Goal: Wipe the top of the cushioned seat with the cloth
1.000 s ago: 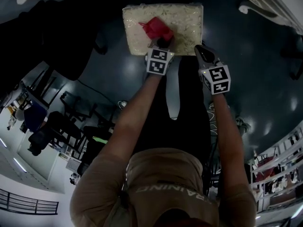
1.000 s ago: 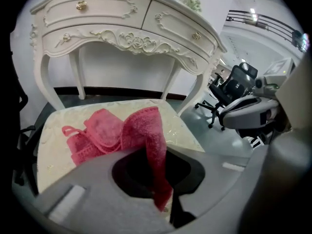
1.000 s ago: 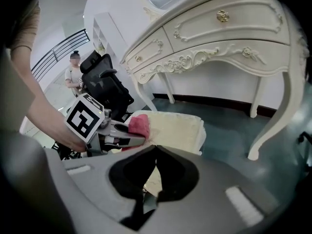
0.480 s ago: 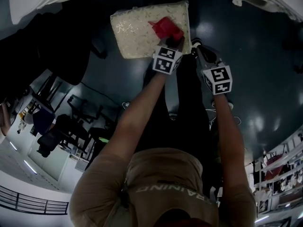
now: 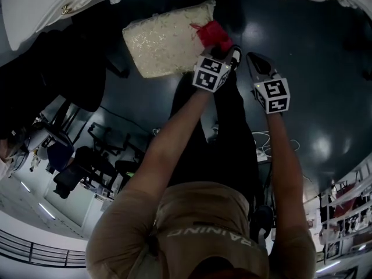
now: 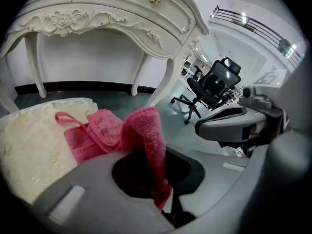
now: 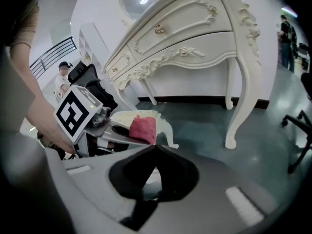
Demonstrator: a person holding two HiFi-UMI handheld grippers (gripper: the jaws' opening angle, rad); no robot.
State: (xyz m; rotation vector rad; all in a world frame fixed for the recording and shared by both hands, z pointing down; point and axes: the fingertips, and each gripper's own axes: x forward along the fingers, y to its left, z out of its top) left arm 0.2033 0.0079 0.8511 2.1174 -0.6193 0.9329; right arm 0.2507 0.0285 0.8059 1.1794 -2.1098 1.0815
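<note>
Now the left tool [image 5: 225, 50] is clamped on a fold of the red cloth [image 5: 212, 34], which lies bunched at the right edge of the cushioned seat [image 5: 163, 39]. Beside the seat, the right tool [image 7: 155, 147] is empty, its jaws pressed together.

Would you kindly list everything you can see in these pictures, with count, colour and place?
cushioned seat: one, cream, patterned, on the floor ahead of the person
cloth: one, red, at the seat's right end, pinched in the left gripper
dressing table: one, white, carved, with curved legs, behind the seat
office chair: one, black, far right in the left gripper view
floor: one, dark, glossy
left gripper: one, grey, jaws closed on the cloth
right gripper: one, grey, jaws together and empty, beside the seat
arms: two, bare, one behind each gripper
</note>
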